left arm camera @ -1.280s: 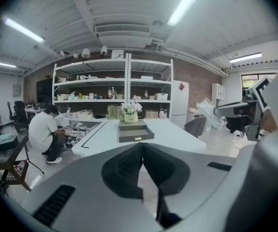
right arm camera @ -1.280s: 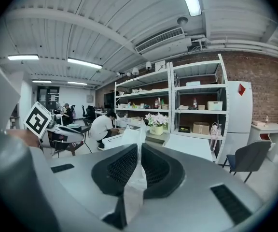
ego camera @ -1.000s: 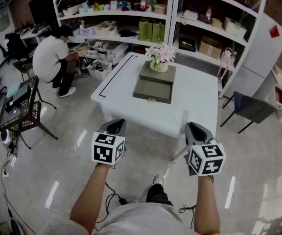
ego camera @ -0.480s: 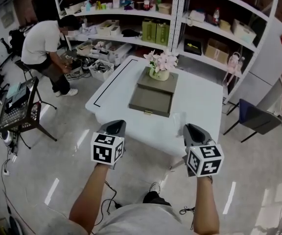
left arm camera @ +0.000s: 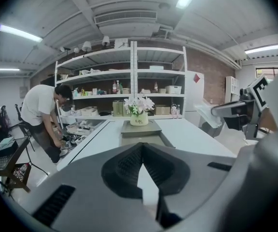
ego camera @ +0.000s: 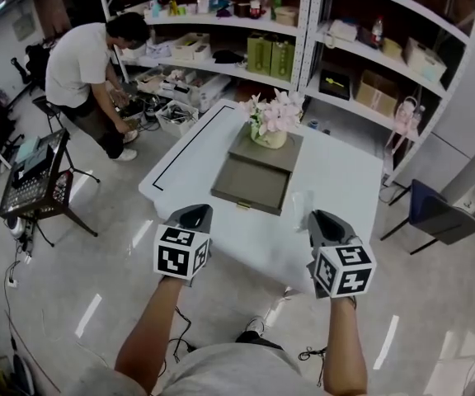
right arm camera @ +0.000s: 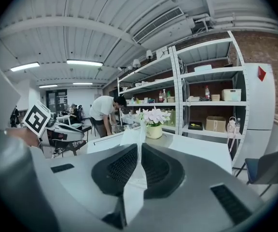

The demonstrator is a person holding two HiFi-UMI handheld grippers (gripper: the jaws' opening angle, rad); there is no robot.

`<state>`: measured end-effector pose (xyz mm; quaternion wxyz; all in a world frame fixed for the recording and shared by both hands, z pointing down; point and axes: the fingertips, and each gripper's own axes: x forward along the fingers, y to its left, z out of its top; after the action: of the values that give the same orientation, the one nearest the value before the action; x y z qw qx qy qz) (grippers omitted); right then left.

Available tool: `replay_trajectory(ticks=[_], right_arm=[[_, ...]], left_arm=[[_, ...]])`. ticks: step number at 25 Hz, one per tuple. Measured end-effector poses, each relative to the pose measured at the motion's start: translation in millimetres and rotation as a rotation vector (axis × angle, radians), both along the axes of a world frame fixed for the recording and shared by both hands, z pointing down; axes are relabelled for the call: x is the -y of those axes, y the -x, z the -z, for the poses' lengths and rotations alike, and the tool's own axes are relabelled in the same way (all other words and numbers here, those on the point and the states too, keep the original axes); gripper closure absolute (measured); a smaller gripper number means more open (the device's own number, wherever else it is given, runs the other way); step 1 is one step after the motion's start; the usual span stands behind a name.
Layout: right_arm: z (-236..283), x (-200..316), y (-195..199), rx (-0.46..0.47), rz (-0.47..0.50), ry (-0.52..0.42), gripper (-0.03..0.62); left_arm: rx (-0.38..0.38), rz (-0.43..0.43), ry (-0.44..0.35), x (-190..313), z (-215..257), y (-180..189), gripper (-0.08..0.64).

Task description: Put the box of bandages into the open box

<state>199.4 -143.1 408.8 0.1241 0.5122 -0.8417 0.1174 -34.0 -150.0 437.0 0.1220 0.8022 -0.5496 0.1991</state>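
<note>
Although the left gripper (ego camera: 195, 213) and the right gripper (ego camera: 324, 219) sit in the same spots in the head view as a second ago, the white table (ego camera: 184, 196) has drawn nearer, and its near edge now lies just beyond their tips. Each gripper's own view shows its jaws pressed together, with nothing held between them: left (left arm camera: 141, 145), right (right arm camera: 140, 145).

Just ahead of the right gripper a pale translucent item (ego camera: 303, 200) stands on the table; it shows past the closed tips in the right gripper view (right arm camera: 130, 136). Whether it is the box of bandages I cannot tell.

Farther in, the open box (ego camera: 251, 186) is flat and olive-grey, and its drawer is pulled out toward the person. A pot of pink flowers (ego camera: 275, 122) rests on its lid.

By the shelves (ego camera: 303, 52), the person in a white shirt (ego camera: 85, 73), crouched low a second ago, now stands bent over.
</note>
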Motion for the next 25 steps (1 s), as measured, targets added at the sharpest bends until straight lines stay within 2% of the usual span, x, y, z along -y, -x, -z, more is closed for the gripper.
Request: replay_trajectory(ticks=[13, 21, 25], right_arm=[[-8.1, 36.2, -12.3, 0.021, 0.041, 0.012, 0.561], [-5.5, 56.8, -3.8, -0.001, 0.04, 0.003, 0.56], [-6.6, 72.7, 7.1, -0.017, 0.018, 0.004, 0.561]], left_arm=[[0.009, 0.027, 0.022, 31.7, -8.7, -18.9, 0.554], [-0.011, 0.033, 0.015, 54.9, -12.5, -5.7, 0.554], [-0.021, 0.004, 0.01, 78.2, -15.5, 3.1, 0.555]])
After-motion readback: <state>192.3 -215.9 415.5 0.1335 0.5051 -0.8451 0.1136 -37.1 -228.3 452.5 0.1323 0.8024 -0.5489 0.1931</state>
